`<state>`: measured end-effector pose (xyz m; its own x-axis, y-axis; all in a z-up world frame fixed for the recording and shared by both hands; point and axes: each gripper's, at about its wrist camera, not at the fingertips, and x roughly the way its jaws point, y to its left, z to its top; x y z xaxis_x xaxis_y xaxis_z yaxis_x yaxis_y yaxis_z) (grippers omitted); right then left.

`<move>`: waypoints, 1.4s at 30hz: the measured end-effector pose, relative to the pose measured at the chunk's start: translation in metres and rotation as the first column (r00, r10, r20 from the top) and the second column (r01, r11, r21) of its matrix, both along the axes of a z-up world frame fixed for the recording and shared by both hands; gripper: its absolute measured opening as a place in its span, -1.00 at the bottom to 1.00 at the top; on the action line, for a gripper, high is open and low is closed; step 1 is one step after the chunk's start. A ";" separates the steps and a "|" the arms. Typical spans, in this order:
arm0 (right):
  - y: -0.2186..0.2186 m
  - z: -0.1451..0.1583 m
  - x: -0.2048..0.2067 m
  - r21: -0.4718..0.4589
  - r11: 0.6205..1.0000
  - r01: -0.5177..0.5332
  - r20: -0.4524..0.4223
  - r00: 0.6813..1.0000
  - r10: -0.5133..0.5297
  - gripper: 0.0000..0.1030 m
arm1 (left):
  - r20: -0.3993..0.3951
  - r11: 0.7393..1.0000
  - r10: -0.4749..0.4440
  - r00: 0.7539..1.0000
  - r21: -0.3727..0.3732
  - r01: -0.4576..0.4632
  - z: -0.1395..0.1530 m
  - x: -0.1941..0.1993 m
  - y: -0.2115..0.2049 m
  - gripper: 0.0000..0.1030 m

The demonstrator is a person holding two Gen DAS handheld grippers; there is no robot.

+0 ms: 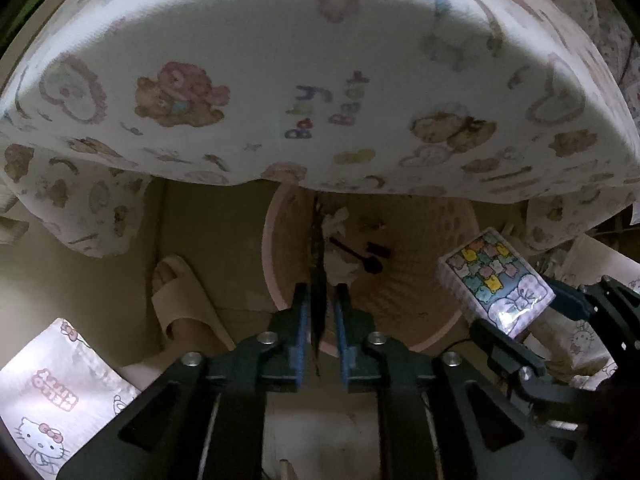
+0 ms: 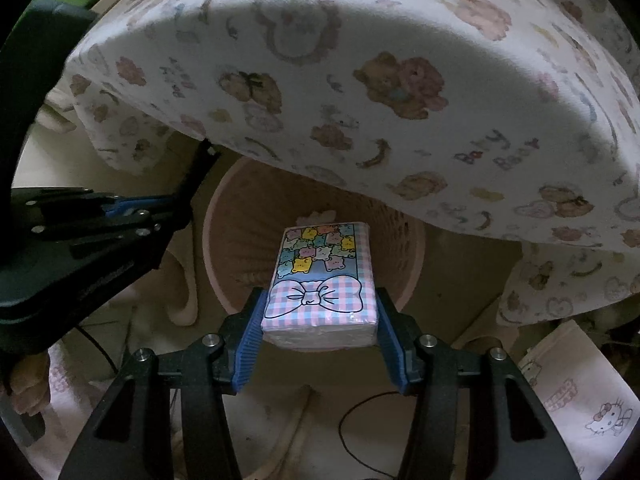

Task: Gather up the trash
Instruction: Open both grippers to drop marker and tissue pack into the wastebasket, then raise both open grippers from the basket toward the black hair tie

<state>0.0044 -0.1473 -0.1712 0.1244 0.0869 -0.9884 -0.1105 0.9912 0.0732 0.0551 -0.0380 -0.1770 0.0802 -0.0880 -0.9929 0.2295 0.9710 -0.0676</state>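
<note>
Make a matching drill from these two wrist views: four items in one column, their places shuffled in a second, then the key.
1. pastel bear-print wrapped tissue pack
2. thin dark flat strip
3. black plastic spoon
4. beige foam slipper

A. inside the pink perforated plastic bin
B. on the floor beside the bin
C. clamped in the right gripper
D. between the parted jaws of the left gripper

Pairs: 1-C, 2-D, 3-A, 4-B
</note>
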 end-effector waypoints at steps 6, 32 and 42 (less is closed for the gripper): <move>-0.009 0.002 0.005 0.033 0.999 0.036 0.005 0.999 -0.036 0.39 | 0.046 0.999 0.016 0.999 0.042 -0.018 0.007 0.000 0.006 0.04; -0.033 0.097 -0.008 0.078 0.993 0.088 0.373 0.921 -0.111 0.46 | 0.331 0.998 0.064 0.942 -0.013 -0.063 0.097 -0.012 0.033 0.23; -0.035 0.116 -0.012 0.063 0.994 0.092 0.450 0.886 -0.111 0.46 | 0.499 0.998 0.032 0.866 0.032 -0.055 0.127 -0.023 0.023 0.58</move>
<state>-0.0073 -0.1827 -0.0554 0.5671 0.0871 -0.8191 -0.0398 0.9961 0.0783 0.0322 -0.0146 -0.0498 0.5680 -0.0300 -0.8225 0.1787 0.9800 0.0876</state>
